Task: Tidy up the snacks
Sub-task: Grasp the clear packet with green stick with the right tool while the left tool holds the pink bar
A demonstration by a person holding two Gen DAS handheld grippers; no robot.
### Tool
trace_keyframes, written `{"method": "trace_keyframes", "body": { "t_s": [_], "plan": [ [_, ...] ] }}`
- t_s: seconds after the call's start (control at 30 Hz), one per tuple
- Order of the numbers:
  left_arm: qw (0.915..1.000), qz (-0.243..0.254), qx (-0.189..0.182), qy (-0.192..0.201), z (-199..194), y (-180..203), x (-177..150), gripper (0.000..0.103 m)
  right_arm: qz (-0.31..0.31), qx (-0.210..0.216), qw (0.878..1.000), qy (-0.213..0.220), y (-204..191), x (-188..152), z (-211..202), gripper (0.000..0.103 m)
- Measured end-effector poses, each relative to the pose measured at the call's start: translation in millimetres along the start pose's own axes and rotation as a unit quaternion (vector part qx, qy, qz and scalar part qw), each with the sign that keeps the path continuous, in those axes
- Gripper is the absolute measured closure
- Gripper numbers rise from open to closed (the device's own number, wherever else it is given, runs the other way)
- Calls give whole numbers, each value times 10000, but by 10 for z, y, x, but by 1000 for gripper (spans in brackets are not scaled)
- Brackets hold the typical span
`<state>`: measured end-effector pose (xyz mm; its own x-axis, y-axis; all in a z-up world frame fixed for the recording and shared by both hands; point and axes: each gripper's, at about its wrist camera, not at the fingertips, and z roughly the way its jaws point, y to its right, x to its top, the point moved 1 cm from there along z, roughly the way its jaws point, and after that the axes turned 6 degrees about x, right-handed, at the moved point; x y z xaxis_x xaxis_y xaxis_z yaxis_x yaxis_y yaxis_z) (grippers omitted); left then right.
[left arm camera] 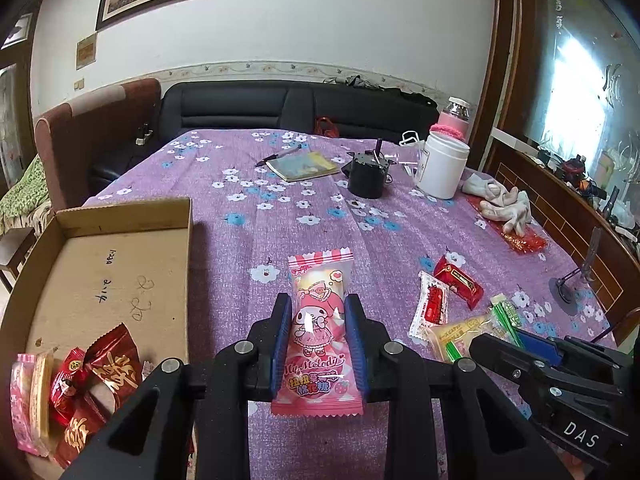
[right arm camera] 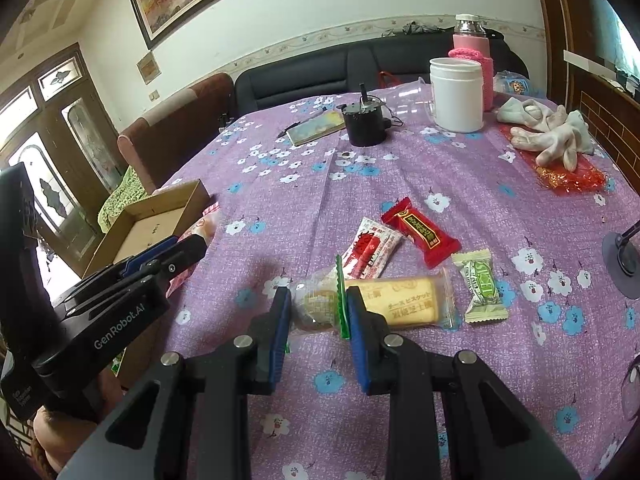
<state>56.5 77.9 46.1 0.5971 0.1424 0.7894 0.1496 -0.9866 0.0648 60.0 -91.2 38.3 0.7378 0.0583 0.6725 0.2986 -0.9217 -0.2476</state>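
The left gripper [left arm camera: 318, 316] has its fingers clenched on a pink candy packet [left arm camera: 320, 332], held above the purple table [left arm camera: 280, 216] just right of the cardboard box [left arm camera: 120, 264]; the right gripper [right arm camera: 318, 312] has its fingers clamped on a clear biscuit packet [right arm camera: 384, 300] lying on the table, with a red candy [right arm camera: 420, 236], a white sachet [right arm camera: 370, 252] and a green candy [right arm camera: 482, 286] near it.

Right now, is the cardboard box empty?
No, the cardboard box already has several snacks in its near corner, among them red wrapped candies.
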Motion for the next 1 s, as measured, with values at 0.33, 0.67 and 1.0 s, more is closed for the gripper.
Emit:
{"method": "trace_keyframes", "body": {
  "t_s": [0.33,0.67,1.0],
  "plan": [
    [9999,-43,-1,115,-46,-4,4,75,-175,88,9998,33,-136,-36,-28,77],
    [9998,-79,40,199,-58,-1,-16,75,-56,125,9999,70,-106,-22,-65,77],
    [9994,-98,160,296,-124,6,-6,75,-12,103,9999,95,-83,-7,-79,77]
  ]
}}
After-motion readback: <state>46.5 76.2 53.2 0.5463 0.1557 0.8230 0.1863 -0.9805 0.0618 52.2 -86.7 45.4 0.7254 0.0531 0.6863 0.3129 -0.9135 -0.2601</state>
